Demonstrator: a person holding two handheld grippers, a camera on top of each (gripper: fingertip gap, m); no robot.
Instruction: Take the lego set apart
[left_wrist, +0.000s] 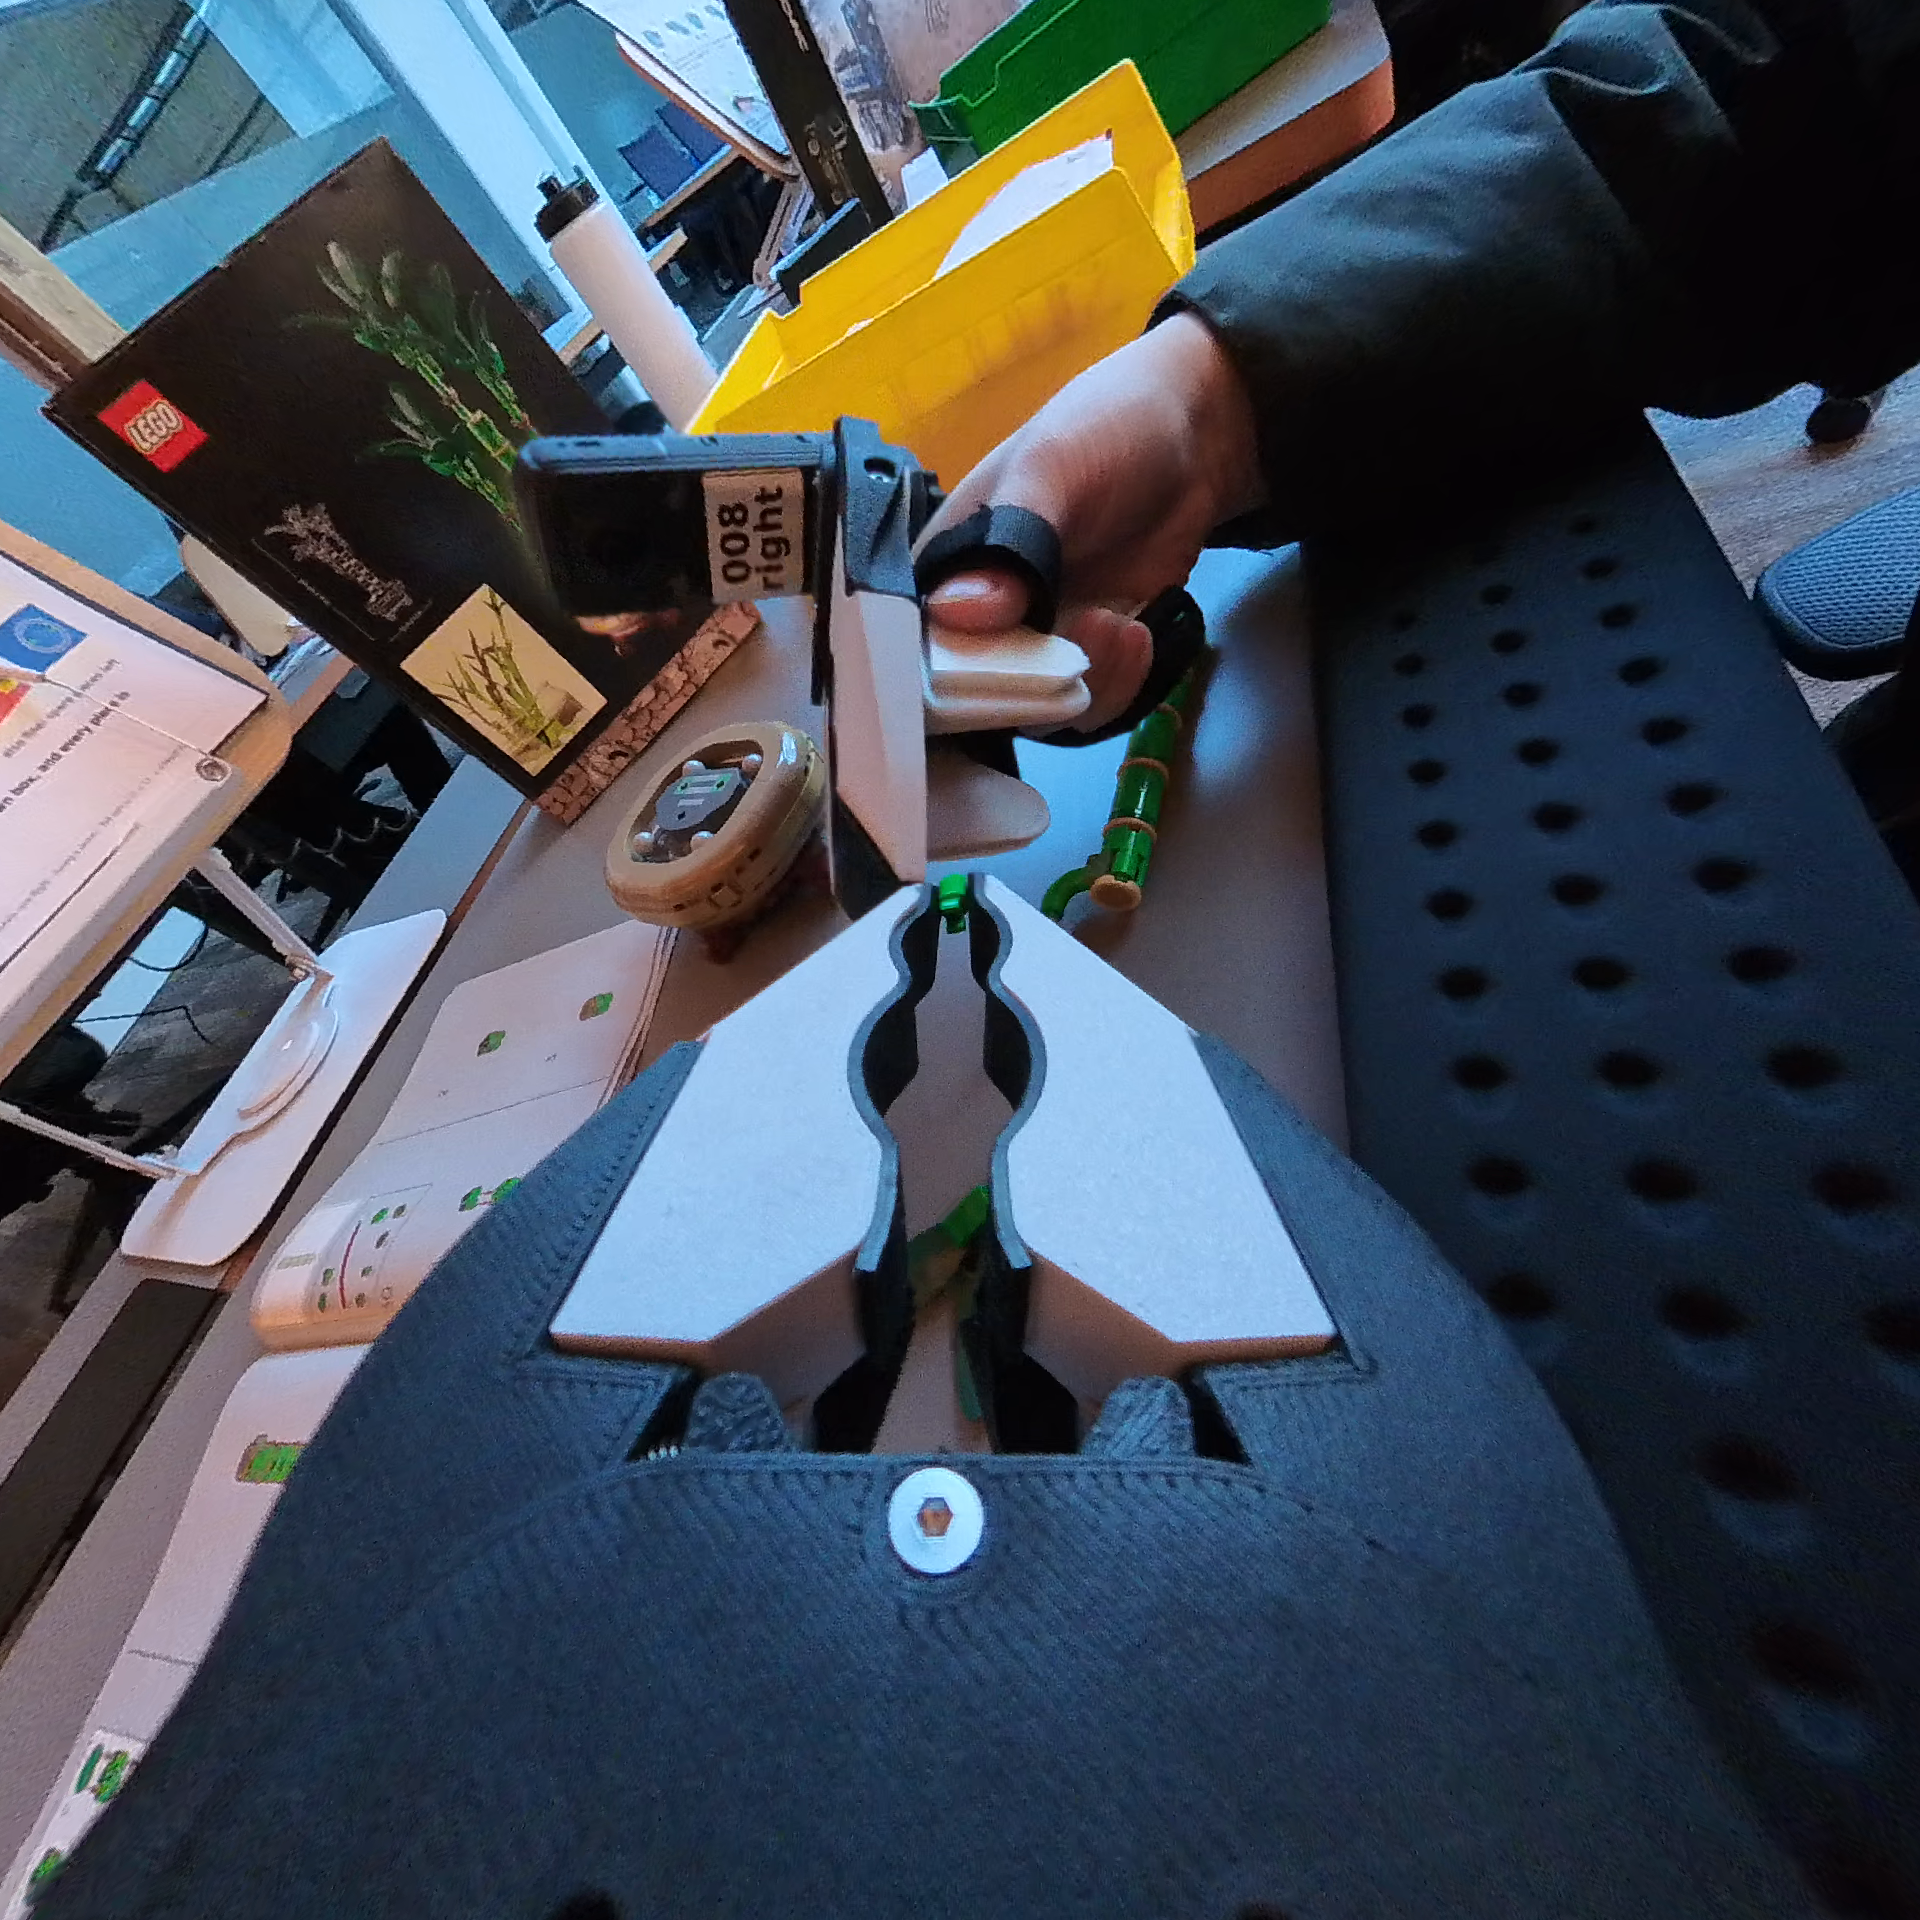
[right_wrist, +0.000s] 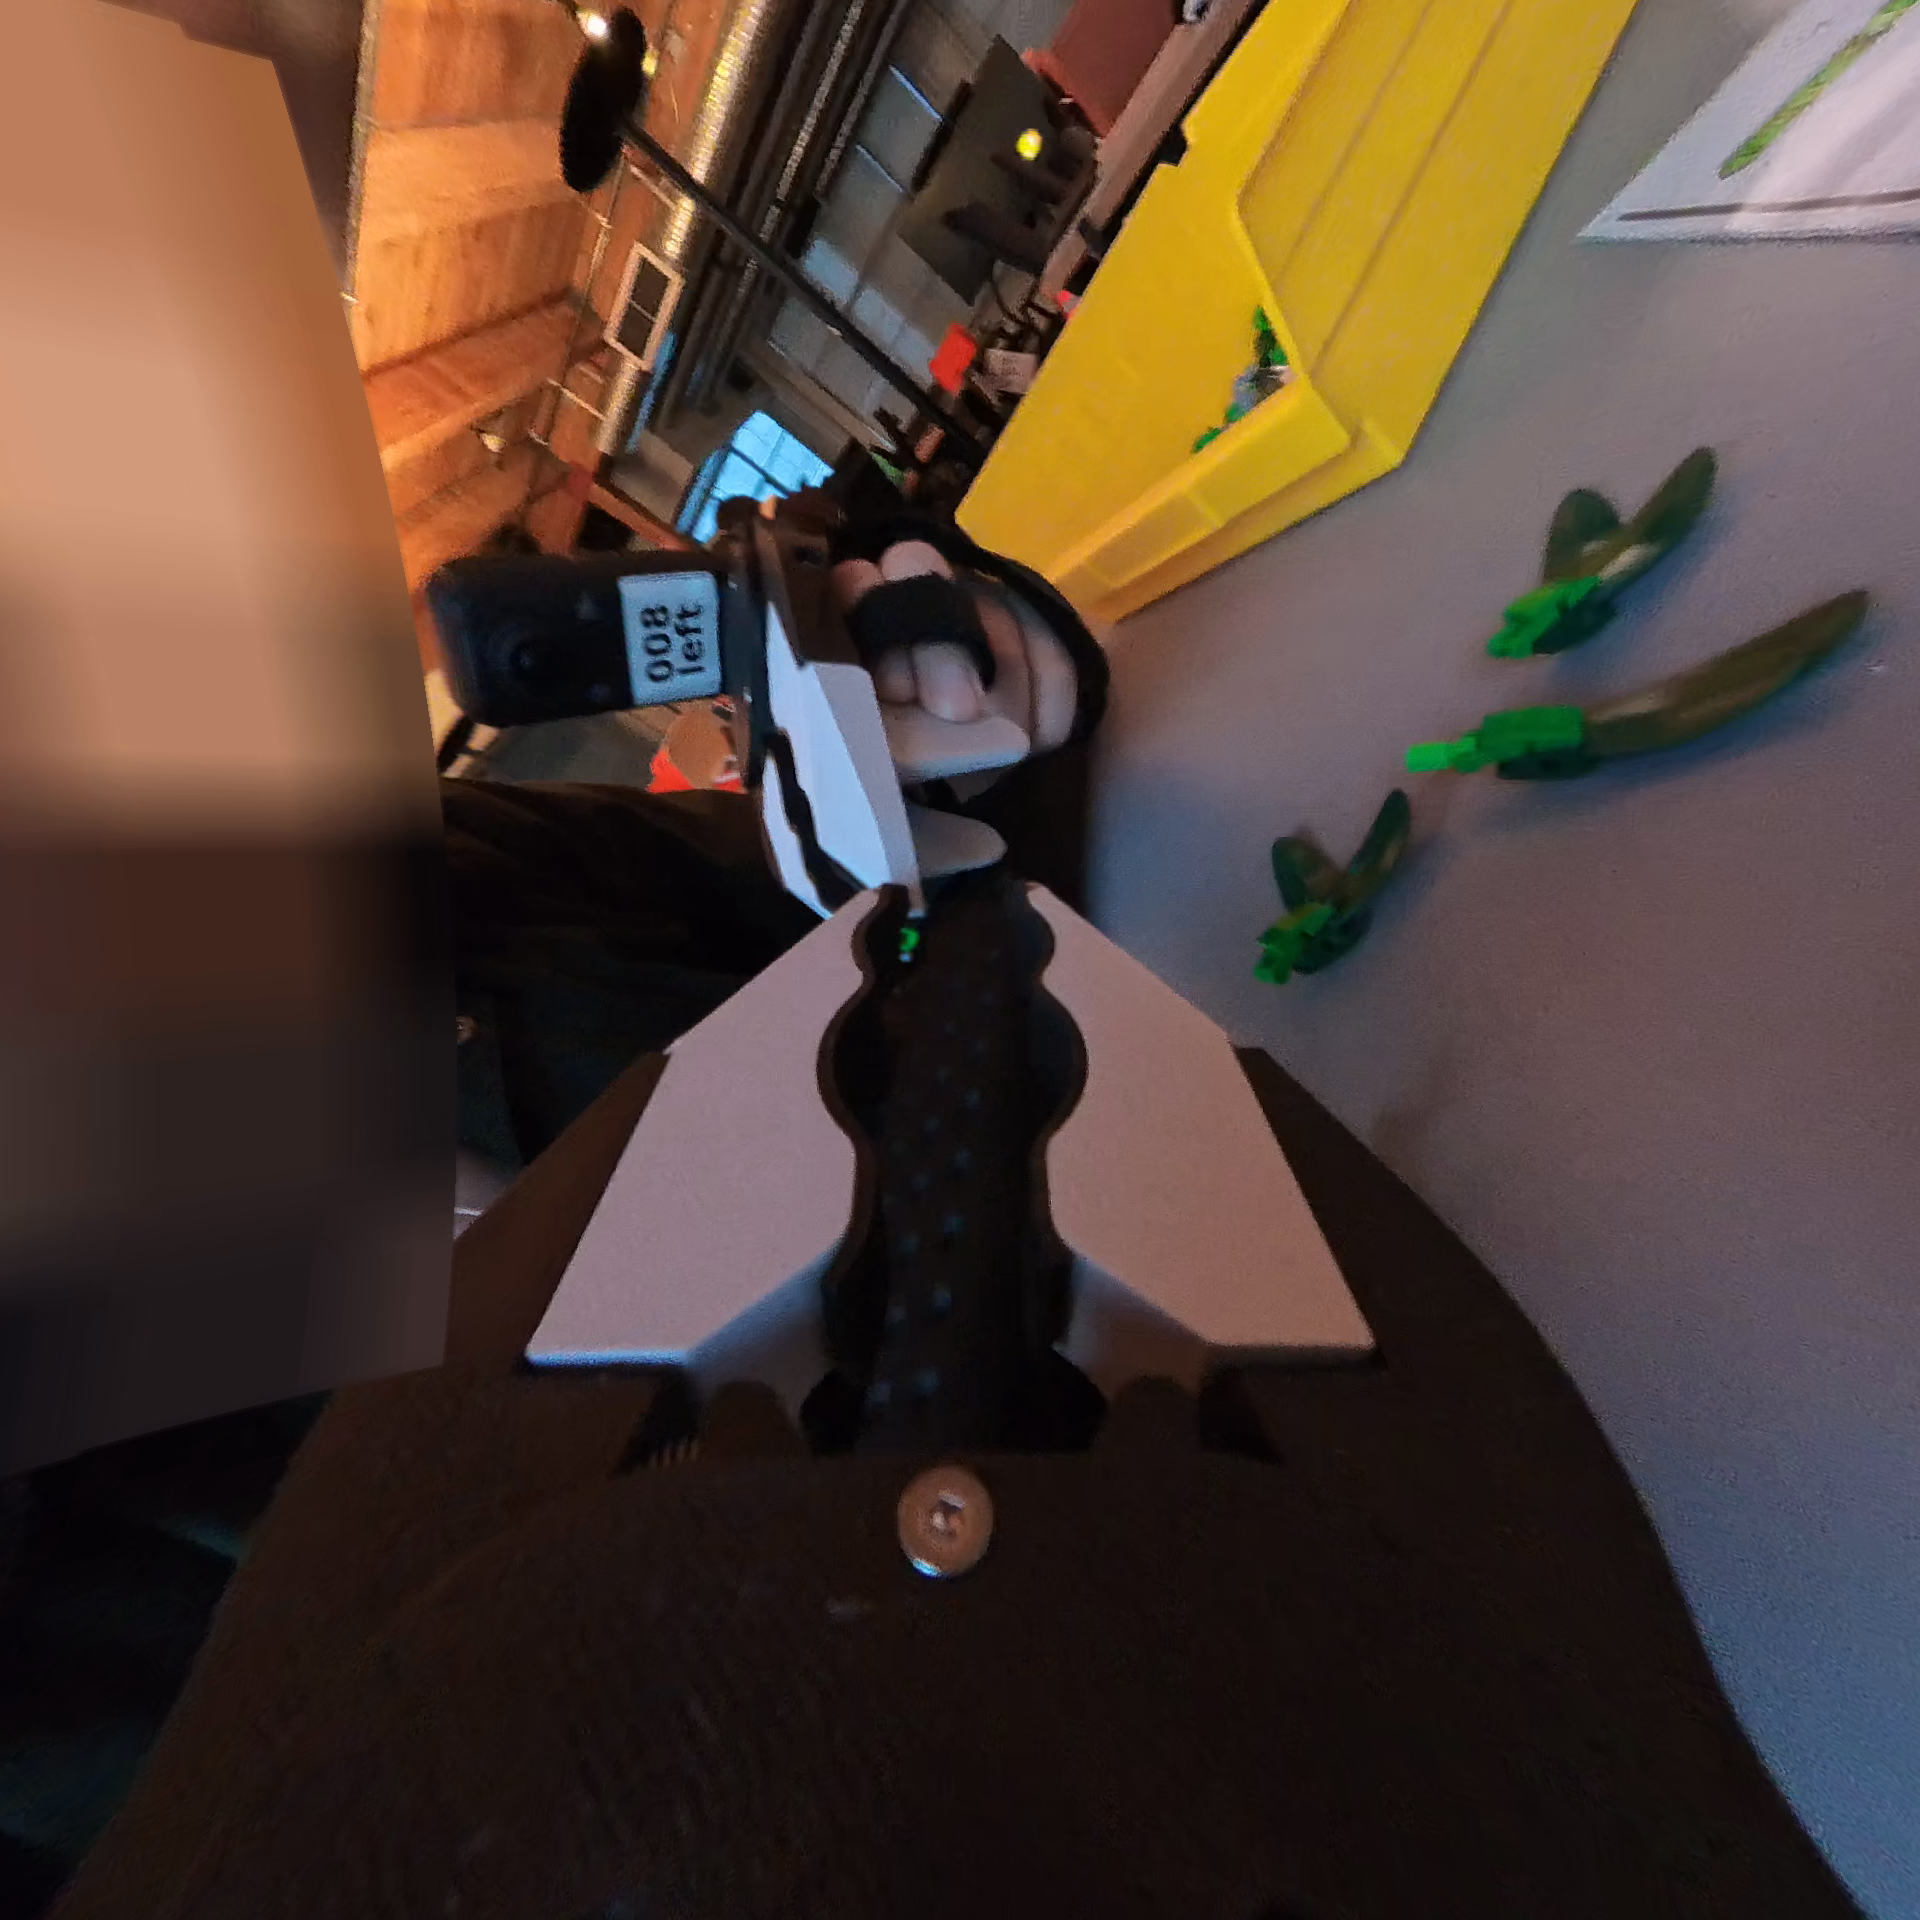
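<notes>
My left gripper (left_wrist: 953, 896) is shut on a small bright green lego piece (left_wrist: 952, 894) pinched at its fingertips, above the table. My right gripper (right_wrist: 956, 899) is open, its jaws set apart around the same green piece (right_wrist: 908, 941), which sits by its left finger. In the left wrist view the right gripper (left_wrist: 883, 883) comes down edge-on and meets my left fingertips. In the right wrist view the left gripper (right_wrist: 902, 888) reaches in from above. A green bamboo stalk (left_wrist: 1143, 790) lies on the table. A tan lego pot (left_wrist: 717, 821) stands near it.
Three green leaf pieces (right_wrist: 1600, 561), (right_wrist: 1662, 707), (right_wrist: 1330, 894) lie on the grey table. A yellow bin (right_wrist: 1247, 312) holds green parts. The set's black box (left_wrist: 343, 468), an instruction booklet (left_wrist: 520, 1039) and a black perforated chair (left_wrist: 1610, 1039) are close by. Less than 4 cm separates the two grippers' tips. My left tips are roughly 12 cm from the green bamboo stalk (left_wrist: 1143, 790).
</notes>
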